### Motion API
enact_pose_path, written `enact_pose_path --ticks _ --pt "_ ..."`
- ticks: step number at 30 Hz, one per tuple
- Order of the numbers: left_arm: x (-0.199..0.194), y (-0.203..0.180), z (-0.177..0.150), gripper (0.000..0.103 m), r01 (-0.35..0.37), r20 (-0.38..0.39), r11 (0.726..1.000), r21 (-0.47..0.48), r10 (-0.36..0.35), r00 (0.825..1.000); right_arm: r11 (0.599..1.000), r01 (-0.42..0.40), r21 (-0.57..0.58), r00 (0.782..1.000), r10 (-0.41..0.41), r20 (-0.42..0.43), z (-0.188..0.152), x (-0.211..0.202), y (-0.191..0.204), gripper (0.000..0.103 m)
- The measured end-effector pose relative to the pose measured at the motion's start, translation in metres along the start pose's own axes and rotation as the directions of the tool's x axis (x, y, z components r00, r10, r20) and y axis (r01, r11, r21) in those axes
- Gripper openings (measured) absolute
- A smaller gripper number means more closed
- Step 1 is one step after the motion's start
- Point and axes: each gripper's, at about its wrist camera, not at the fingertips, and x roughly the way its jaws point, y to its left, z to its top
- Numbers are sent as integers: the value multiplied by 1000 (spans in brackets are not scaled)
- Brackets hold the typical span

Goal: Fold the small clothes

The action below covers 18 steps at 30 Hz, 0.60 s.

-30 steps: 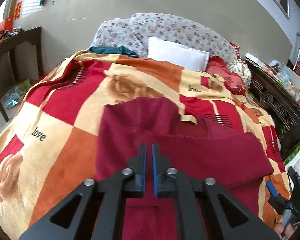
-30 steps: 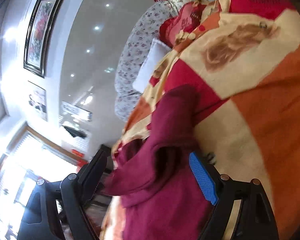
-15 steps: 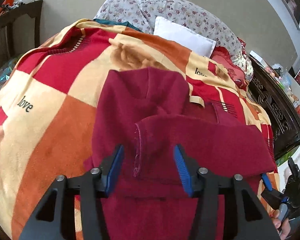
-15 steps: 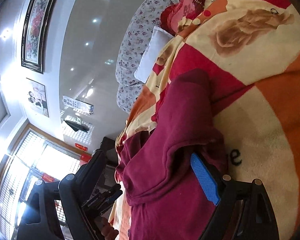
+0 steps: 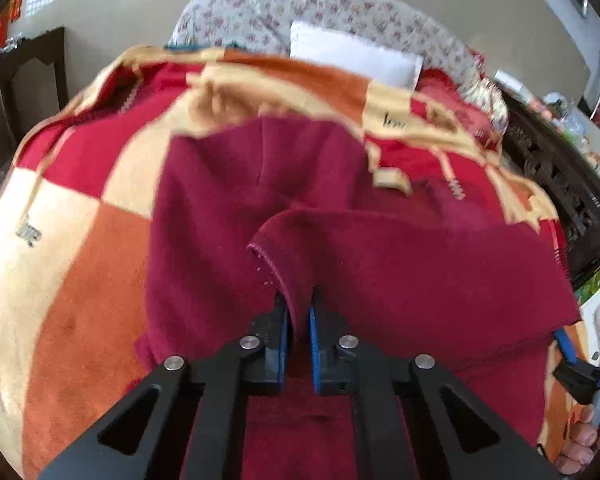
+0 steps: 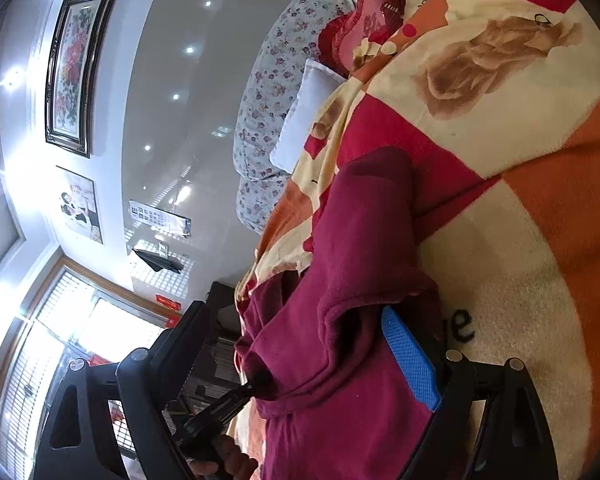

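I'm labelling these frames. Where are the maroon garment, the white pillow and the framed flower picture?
maroon garment (image 5: 420,272): left wrist view, folded-over top layer.
white pillow (image 5: 352,58): left wrist view, its front face.
framed flower picture (image 6: 74,68): right wrist view, the flowers.

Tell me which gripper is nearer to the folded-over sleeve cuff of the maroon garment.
Left. The left gripper is shut on the sleeve cuff, fabric pinched between its pads. The right gripper stands open over the maroon garment at its other side, away from the cuff.
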Motion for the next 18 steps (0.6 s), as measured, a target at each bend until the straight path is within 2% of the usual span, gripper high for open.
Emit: enact_pose_path --ticks 3,5,8,10,13,15,17,18 --pt "-27 1 10 8 30 56 1000 8 -30 998 1000 -10 4 1000 10 8 5 2 4 92" --pt "-40 1 16 8 24 83 1000 20 -26 996 1000 -5 1 1000 5 22 10 3 8 92" --pt "-49 10 19 8 28 97 1000 13 -29 995 999 48 -15 998 -47 43 14 3 13 92" --pt "-41 15 16 8 10 75 1000 7 -10 997 991 118 -59 992 -114 59 11 0 17 92" --pt "-5 30 3 8 -31 -22 999 -24 31 999 970 228 -84 974 -228 -1 3 10 9 90" --pt "18 37 -4 8 -55 -68 998 -32 53 996 963 242 -114 970 -245 -9 1 9 8 87" --pt "24 38 -7 9 -57 -61 998 -27 55 997 948 277 -157 957 -287 -38 1 4 15 88" --pt "22 37 -7 9 -61 -56 998 -19 60 997 924 329 -194 939 -341 -34 1 -3 22 88"
